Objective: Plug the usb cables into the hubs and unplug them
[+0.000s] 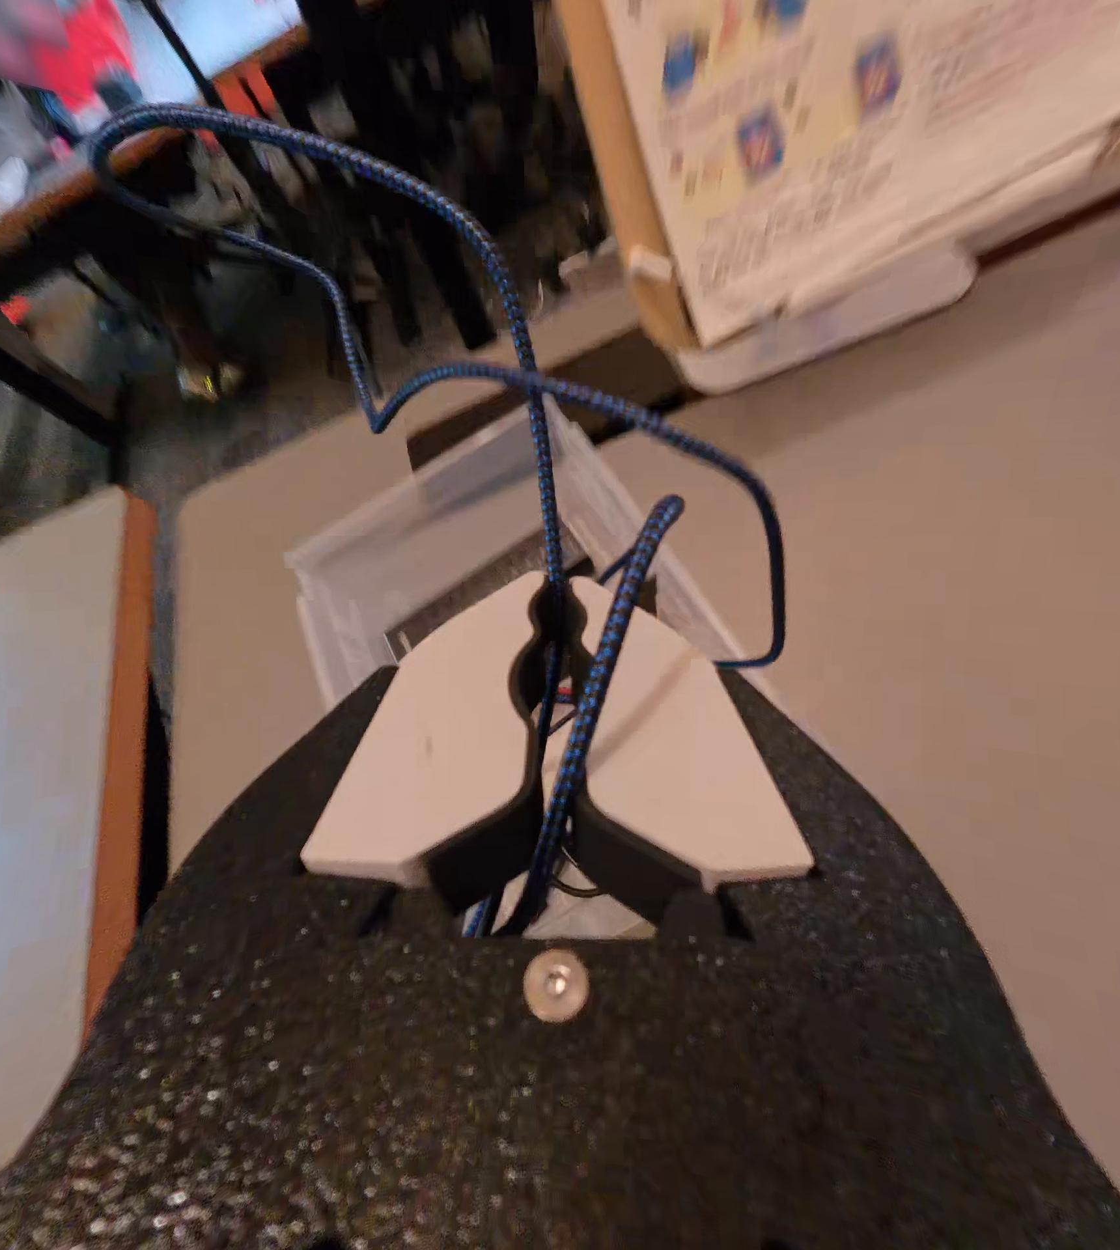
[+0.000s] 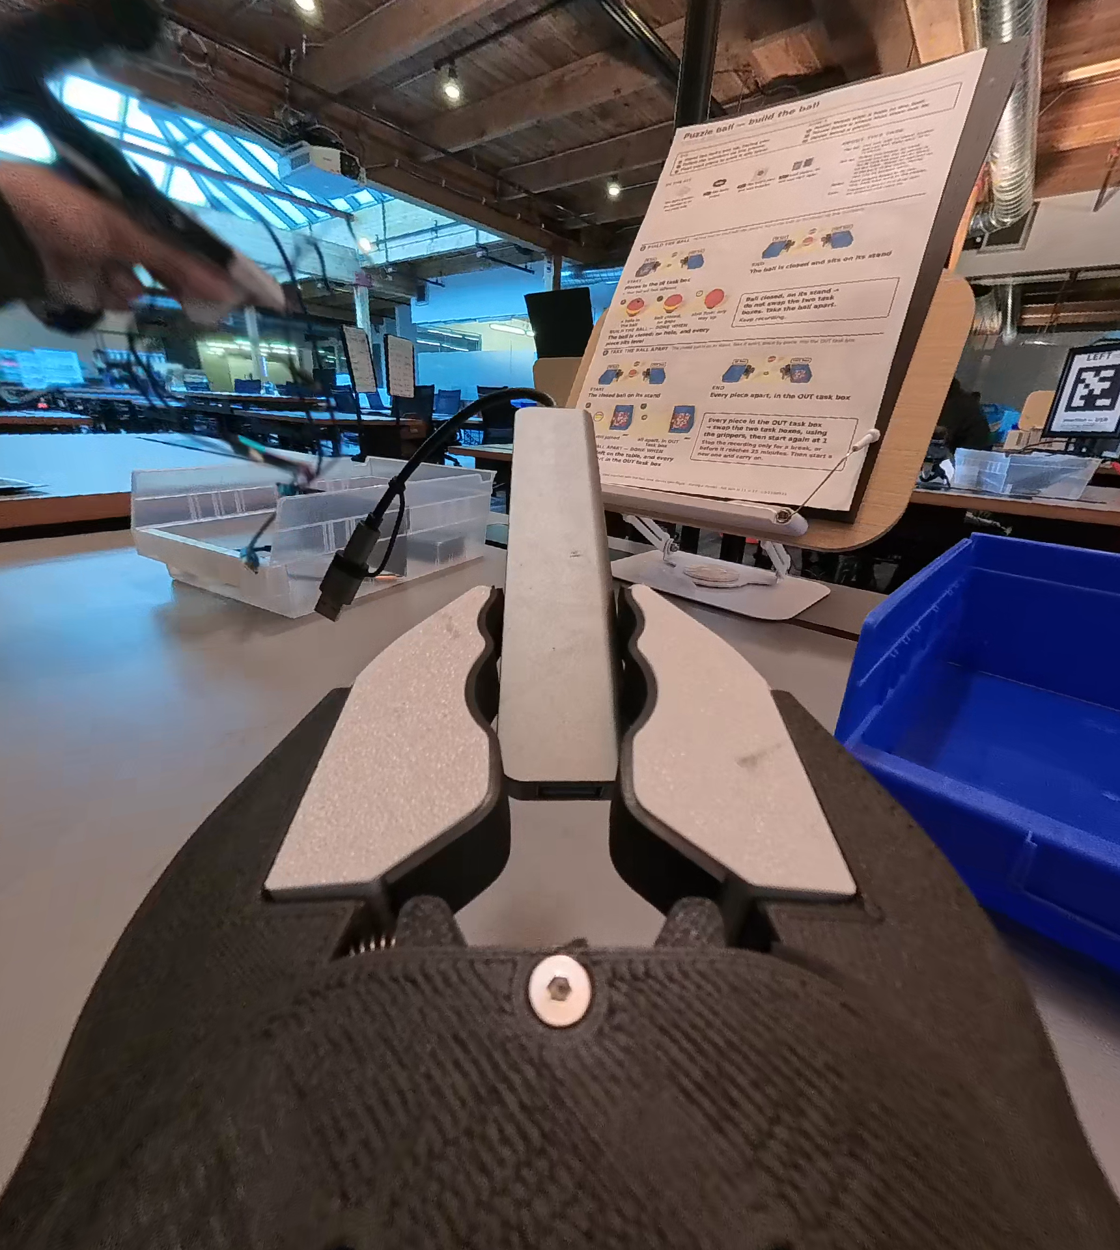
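My left gripper [image 1: 556, 592] is shut on a blue-and-black braided usb cable [image 1: 469, 223], held above a clear plastic tray [image 1: 368, 575]. The cable loops up and back over the fingers; its plug is hidden. My right gripper [image 2: 557, 595] is shut on a grey metal usb hub [image 2: 557, 609], which stands on end between the fingers, low over the grey table [image 2: 104, 710]. The hub's own black lead arcs over its far end and hangs down with a black plug [image 2: 341, 585] at its tip. The left gripper shows blurred at the upper left of the right wrist view [image 2: 117, 169], with cable dangling into the tray [image 2: 300, 527].
A blue plastic bin [image 2: 1031, 744] sits on the table right of the hub. A wooden stand with an instruction sheet [image 2: 767, 325] stands behind it, also in the left wrist view [image 1: 848, 155]. The table's left edge [image 1: 131, 676] borders a gap.
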`<state>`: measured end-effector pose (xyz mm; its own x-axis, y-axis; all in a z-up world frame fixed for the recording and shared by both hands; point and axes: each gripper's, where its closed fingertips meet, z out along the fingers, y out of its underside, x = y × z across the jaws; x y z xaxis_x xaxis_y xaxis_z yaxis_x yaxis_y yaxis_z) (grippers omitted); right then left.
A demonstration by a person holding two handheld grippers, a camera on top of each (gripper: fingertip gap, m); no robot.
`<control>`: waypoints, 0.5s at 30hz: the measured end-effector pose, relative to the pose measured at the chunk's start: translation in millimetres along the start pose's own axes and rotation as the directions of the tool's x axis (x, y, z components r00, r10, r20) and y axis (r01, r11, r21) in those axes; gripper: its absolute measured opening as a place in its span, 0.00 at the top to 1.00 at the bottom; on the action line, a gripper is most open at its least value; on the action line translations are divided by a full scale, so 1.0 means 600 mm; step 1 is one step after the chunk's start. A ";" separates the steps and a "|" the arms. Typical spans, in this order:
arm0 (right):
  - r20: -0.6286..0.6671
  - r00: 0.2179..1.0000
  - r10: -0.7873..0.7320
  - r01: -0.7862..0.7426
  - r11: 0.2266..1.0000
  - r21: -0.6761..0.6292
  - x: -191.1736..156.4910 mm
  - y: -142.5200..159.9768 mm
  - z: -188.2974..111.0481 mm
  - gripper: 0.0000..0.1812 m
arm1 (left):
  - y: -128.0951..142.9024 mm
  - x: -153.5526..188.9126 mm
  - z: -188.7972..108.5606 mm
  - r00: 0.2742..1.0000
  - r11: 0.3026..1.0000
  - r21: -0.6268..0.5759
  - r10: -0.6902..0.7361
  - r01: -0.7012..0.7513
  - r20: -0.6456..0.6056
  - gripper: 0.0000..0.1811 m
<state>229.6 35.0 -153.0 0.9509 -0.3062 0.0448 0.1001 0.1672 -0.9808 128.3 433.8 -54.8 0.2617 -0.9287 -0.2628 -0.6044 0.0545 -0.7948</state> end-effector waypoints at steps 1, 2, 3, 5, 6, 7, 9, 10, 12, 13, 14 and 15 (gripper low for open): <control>-0.002 1.000 -0.002 0.002 1.000 0.001 0.000 0.000 0.000 0.82 | -0.030 -0.001 -0.032 1.000 0.999 0.039 0.006 -0.006 -0.006 1.00; -0.002 1.000 -0.005 0.005 1.000 0.001 0.000 0.000 0.000 0.82 | -0.059 -0.002 -0.063 1.000 0.997 0.074 0.014 -0.013 -0.006 1.00; -0.003 1.000 -0.005 0.005 1.000 0.002 0.000 0.000 0.000 0.82 | -0.088 -0.003 -0.093 1.000 0.993 0.114 0.024 -0.024 0.001 1.00; -0.010 1.000 0.005 -0.005 1.000 0.010 0.003 -0.002 -0.002 0.82 | -0.134 0.008 -0.149 0.999 0.985 0.164 0.051 -0.048 -0.014 1.00; -0.015 1.000 0.018 -0.018 1.000 0.016 0.006 -0.003 -0.003 0.82 | -0.157 0.018 -0.176 0.998 0.978 0.198 0.065 -0.058 -0.027 1.00; -0.022 0.999 0.035 -0.035 0.999 0.026 0.011 -0.005 -0.004 0.82 | -0.179 0.026 -0.202 0.997 0.970 0.234 0.078 -0.070 -0.025 1.00; -0.035 0.997 0.072 -0.070 0.997 0.042 0.020 -0.007 -0.008 0.82 | -0.216 0.033 -0.248 0.993 0.954 0.279 0.113 -0.114 0.019 1.00; -0.040 0.996 0.082 -0.080 0.996 0.045 0.024 -0.008 -0.009 0.82 | -0.233 0.037 -0.267 0.991 0.945 0.299 0.126 -0.132 0.038 1.00; -0.051 0.996 0.074 -0.072 0.996 0.044 0.029 -0.008 -0.012 0.82 | -0.259 0.059 -0.295 0.990 0.937 0.319 0.144 -0.138 0.006 1.00; -0.057 0.996 0.071 -0.069 0.997 0.044 0.033 -0.008 -0.014 0.82 | -0.269 0.076 -0.307 0.988 0.933 0.335 0.150 -0.131 -0.030 1.00; -0.063 0.995 0.072 -0.070 0.997 0.046 0.037 -0.008 -0.016 0.82 | -0.276 0.095 -0.316 0.985 0.930 0.346 0.157 -0.124 -0.068 1.00; -0.075 0.994 0.073 -0.070 0.996 0.049 0.043 -0.009 -0.018 0.82 | -0.278 0.117 -0.322 0.980 0.930 0.348 0.166 -0.118 -0.110 1.00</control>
<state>250.2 15.8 -148.6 0.9311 -0.3625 -0.0416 0.0478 0.2343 -0.9710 102.1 288.7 164.9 0.0735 -0.9414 -0.3292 -0.3316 0.2883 -0.8983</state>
